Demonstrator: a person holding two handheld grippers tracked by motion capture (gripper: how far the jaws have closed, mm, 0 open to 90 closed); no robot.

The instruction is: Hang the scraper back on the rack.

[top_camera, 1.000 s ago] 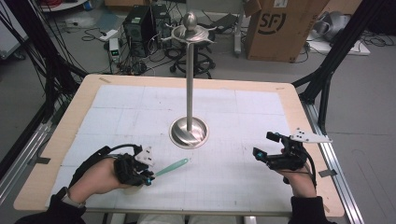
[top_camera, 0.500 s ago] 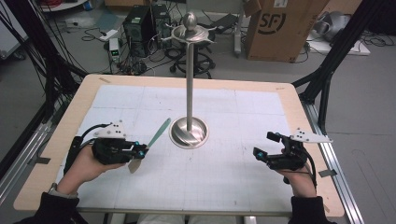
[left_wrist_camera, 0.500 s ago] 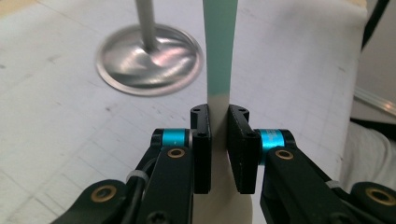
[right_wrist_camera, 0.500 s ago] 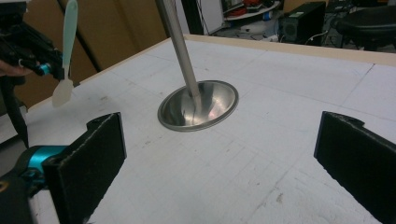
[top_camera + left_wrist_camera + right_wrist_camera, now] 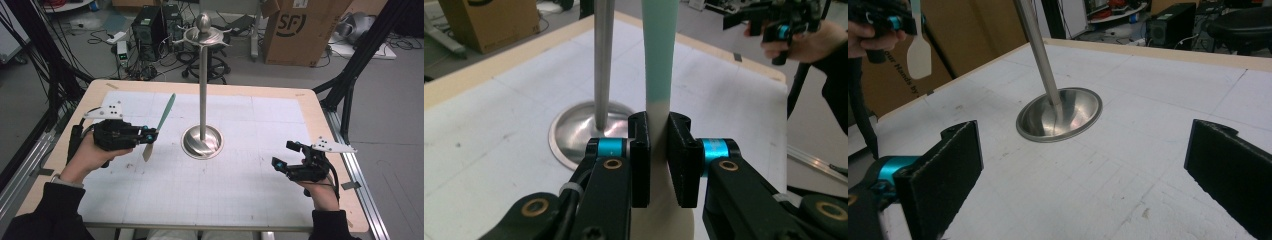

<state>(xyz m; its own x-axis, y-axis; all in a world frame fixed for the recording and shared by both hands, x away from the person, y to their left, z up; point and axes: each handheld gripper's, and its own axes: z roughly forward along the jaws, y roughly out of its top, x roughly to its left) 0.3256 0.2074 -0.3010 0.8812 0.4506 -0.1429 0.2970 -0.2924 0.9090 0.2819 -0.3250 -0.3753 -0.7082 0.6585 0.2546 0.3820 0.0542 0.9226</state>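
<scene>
spatula (image 5: pixel 159 127) is pinched at its neck by the left gripper (image 5: pixel 148 135), lifted off the table, green handle pointing up and far, left of the metal stand (image 5: pixel 202 90). probably it gets hung on top next, so lift higher. right gripper (image 5: pixel 283 164) waits wide open, near right.

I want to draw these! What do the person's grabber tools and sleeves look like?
Each gripper, left gripper and right gripper, is black, with two flat black jaws on bright blue rings and brass-coloured screws. A pale grey three-cornered plate with small dark dots sits on top, and a black cable trails from each. The person wears dark sleeves.
</scene>
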